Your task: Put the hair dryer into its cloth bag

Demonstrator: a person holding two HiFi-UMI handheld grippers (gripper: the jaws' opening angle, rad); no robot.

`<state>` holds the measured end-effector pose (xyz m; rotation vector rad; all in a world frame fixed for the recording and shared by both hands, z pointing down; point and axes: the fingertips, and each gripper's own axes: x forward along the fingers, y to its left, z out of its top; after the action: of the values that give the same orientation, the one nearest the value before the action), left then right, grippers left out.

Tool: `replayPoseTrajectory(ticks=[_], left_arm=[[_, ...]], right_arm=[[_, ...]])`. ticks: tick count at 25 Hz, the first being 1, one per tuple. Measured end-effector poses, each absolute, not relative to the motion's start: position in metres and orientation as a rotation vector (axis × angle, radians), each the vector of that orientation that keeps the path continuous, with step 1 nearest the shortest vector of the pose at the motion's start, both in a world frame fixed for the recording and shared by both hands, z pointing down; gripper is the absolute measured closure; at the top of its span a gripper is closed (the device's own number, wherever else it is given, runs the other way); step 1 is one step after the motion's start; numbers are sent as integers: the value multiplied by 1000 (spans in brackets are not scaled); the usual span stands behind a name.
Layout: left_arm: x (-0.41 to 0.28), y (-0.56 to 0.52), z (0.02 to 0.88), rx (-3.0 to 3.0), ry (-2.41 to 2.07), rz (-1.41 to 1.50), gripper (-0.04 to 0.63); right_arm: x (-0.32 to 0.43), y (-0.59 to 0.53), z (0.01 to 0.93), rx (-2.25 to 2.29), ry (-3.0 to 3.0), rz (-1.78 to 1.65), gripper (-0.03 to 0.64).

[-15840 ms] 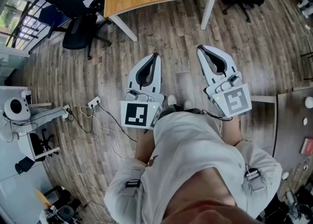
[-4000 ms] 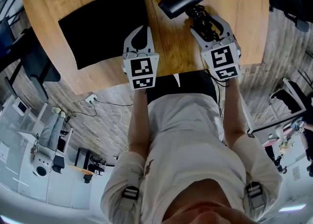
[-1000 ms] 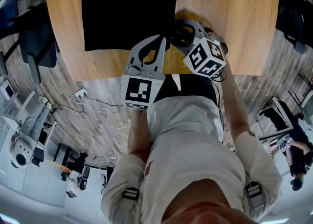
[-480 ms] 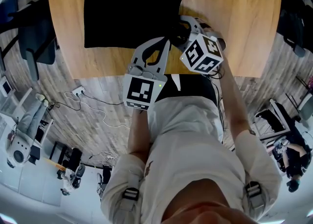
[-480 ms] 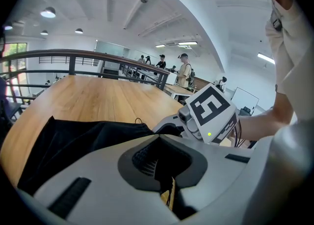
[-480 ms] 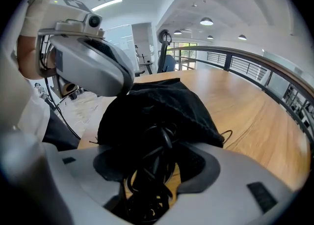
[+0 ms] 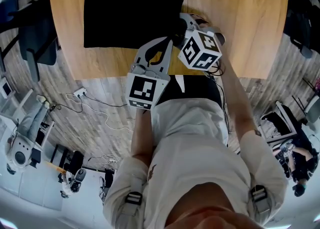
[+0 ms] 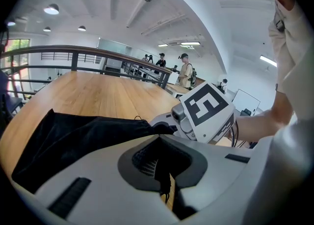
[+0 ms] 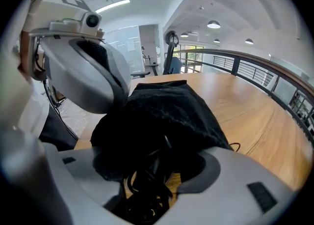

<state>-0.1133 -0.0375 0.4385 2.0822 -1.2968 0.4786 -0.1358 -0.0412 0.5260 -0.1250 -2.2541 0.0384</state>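
The black cloth bag point(image 7: 130, 15) lies flat on the wooden table point(image 7: 240, 13), its mouth facing right. My right gripper point(image 7: 182, 25) is shut on the black hair dryer, whose coiled cord point(image 9: 147, 189) shows between its jaws. The dryer's body is pushed into the bag's mouth point(image 9: 167, 116) and is hidden by cloth. My left gripper point(image 7: 168, 40) sits at the mouth's near corner, shut on the bag's edge point(image 8: 98, 130), with a black thread hanging between the jaws. In the left gripper view, the right gripper's marker cube point(image 8: 206, 111) is just beyond the bag.
The table's near edge point(image 7: 150, 75) runs just under both grippers. Bare wood extends right of the bag. A dark office chair point(image 7: 30, 38) stands left of the table and cables point(image 7: 95, 108) lie on the floor. People point(image 8: 185, 69) stand far behind a railing point(image 8: 73, 54).
My right gripper has slid left toward the bag's mouth and rolled, carrying the dryer further into the cloth. The left gripper has stayed at the mouth's corner.
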Motion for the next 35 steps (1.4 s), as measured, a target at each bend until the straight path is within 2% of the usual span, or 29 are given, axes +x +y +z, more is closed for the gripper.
replayPoseTrajectory(ticks=[10,14,35], left_arm=[[-110,-37,443,2075,-1290,499,578],[-110,-38,443,2080,-1288,508,578],[-111,-41,444,2097,-1266,542,578]], right_arm=[[-135,-40,531,-132,-2297,45,342],[-129,-42,531,-117,-2272,30,319],[-29,-41,522,161,-2272,298,329]])
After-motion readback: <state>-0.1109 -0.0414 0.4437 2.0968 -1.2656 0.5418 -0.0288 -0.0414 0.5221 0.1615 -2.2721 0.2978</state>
